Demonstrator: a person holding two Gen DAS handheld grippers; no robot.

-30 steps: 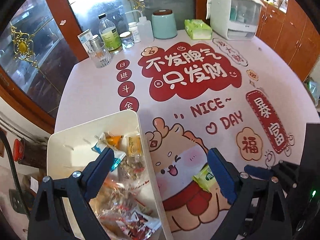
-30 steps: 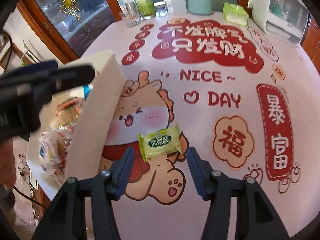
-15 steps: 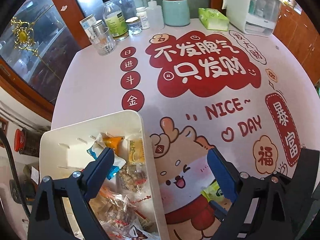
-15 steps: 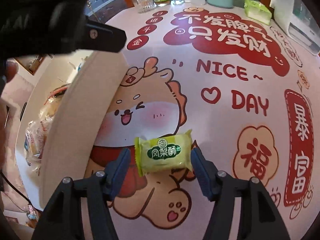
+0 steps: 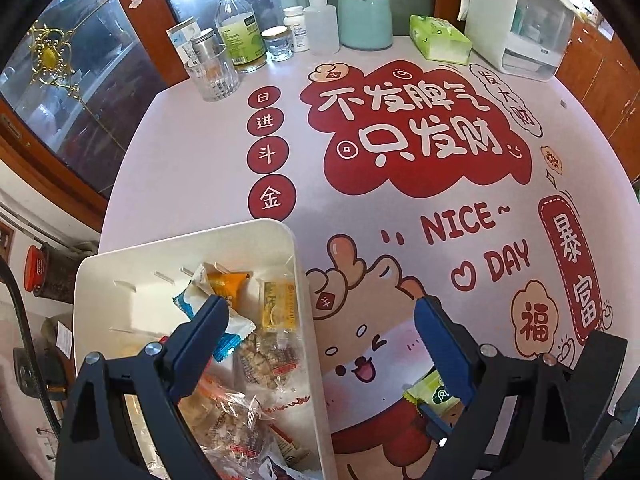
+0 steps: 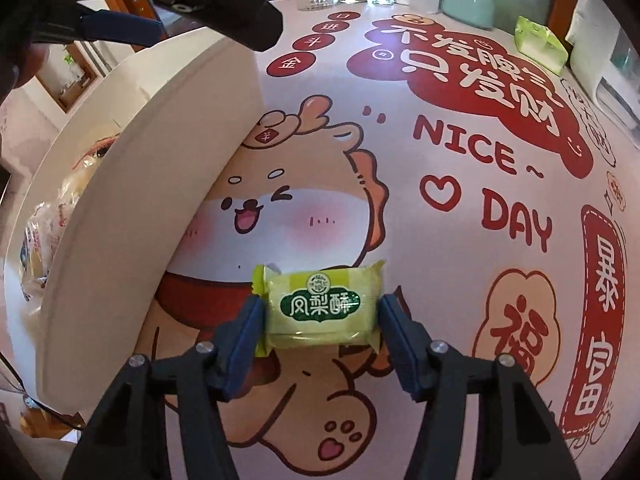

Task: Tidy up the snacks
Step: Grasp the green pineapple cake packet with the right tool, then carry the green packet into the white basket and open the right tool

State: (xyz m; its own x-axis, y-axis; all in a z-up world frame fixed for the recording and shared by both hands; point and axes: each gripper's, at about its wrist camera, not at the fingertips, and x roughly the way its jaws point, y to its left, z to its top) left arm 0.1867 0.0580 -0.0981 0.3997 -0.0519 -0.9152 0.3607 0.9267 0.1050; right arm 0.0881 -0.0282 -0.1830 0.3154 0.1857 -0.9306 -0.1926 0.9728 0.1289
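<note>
From the left wrist view, the left gripper hung with its jaws spread wide and nothing between them, one blue finger over the white bin and the other over the printed table mat. A second earlier it had stood higher above the bin; by now it had come lower and nearer, so the wrapped snacks in the bin looked bigger, and the bottles and jars at the far edge of the mat showed more fully. The green pastry packet lay on the mat to the right of the bin, half hidden behind the right-hand finger, where a second before it had been plainly clear of that finger.

From the right wrist view, the right gripper had dropped down around the green pastry packet. A second ago the packet lay ahead of the fingertips; now it sat between them, still flat on the mat just right of the bin's wall. The jaws were closing, about half open, each pad at a crimped end of the wrapper. The left gripper's dark arm now crossed above the bin.
</note>
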